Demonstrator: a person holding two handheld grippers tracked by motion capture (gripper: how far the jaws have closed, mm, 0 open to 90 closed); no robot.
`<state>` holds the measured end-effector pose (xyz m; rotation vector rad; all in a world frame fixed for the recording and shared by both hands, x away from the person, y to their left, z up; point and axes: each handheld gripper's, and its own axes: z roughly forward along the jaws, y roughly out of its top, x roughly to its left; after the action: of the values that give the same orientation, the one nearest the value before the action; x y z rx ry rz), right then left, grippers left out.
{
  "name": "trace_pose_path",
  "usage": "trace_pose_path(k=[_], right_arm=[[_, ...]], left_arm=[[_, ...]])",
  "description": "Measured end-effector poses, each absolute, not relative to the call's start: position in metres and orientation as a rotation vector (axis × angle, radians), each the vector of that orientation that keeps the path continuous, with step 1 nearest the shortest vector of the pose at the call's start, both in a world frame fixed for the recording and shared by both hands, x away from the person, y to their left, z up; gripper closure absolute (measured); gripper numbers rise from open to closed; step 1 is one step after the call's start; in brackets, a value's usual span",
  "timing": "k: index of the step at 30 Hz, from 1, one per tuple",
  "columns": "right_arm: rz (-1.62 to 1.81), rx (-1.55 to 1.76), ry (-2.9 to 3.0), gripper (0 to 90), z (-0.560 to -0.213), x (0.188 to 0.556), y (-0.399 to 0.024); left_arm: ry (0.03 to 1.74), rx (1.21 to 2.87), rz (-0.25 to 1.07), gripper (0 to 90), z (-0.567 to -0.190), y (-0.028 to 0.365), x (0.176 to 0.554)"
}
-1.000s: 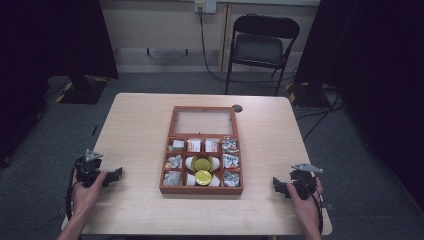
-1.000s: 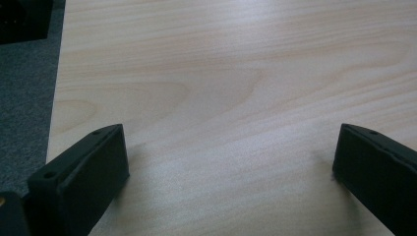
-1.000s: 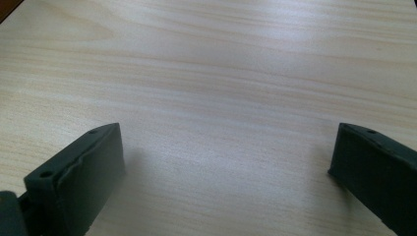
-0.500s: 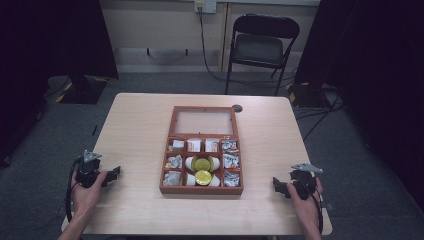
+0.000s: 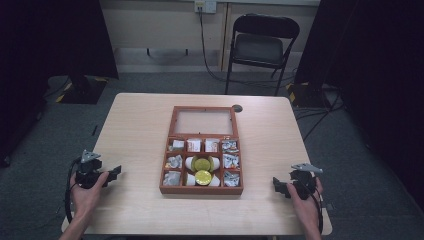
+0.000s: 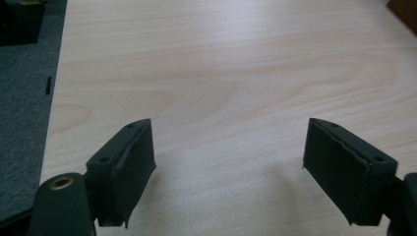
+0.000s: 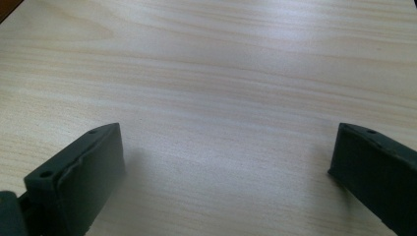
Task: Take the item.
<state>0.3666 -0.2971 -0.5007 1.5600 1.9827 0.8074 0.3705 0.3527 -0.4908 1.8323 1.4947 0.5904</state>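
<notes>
The left gripper rests at the left edge of the desk, near the front left corner, held in the person's left hand. Its jaws stand apart with bare desk surface between them; nothing is grasped. The jaws have just been closing, and in the left gripper view they remain separated, with only wood grain showing in the gap. A grey three-cornered plate sits on top of this gripper.

The right gripper rests near the front right corner of the desk, held in the person's right hand. Its jaws are spread wide and released; the right gripper view shows bare desk surface between them. This gripper also carries a grey plate on top.

Both grippers point inward toward the centre of the desk and lie well apart from the wooden box, which stands at the middle of the desk, between the two grippers. The box is open: its glazed lid lies flat toward the far edge, and its compartmented tray faces the front edge. The outer compartments hold small wrapped packets. The centre compartments hold two white containers with yellow-green tops, one behind the other.

A small dark round fitting sits in the desk surface just beside the far right corner of the lid. Beyond the far edge of the desk, a folding chair stands on the floor.
</notes>
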Motion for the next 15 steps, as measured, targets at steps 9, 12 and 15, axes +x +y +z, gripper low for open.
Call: trace_pose_path(k=[9, 12, 15], right_arm=[[0.807, 1.56, 1.983, 0.0, -0.501, 0.367, -0.297], [0.807, 1.56, 1.983, 0.0, -0.501, 0.367, -0.297], [0.808, 1.561, 1.983, 0.0, -0.501, 0.367, -0.297]], left_arm=[[1.441, 1.75, 0.565, 21.0, -0.469, 0.349, 0.36], [1.399, 1.803, 0.573, 21.7, -0.467, 0.338, 0.359], [1.363, 1.83, 0.565, 21.9, -0.465, 0.33, 0.359]])
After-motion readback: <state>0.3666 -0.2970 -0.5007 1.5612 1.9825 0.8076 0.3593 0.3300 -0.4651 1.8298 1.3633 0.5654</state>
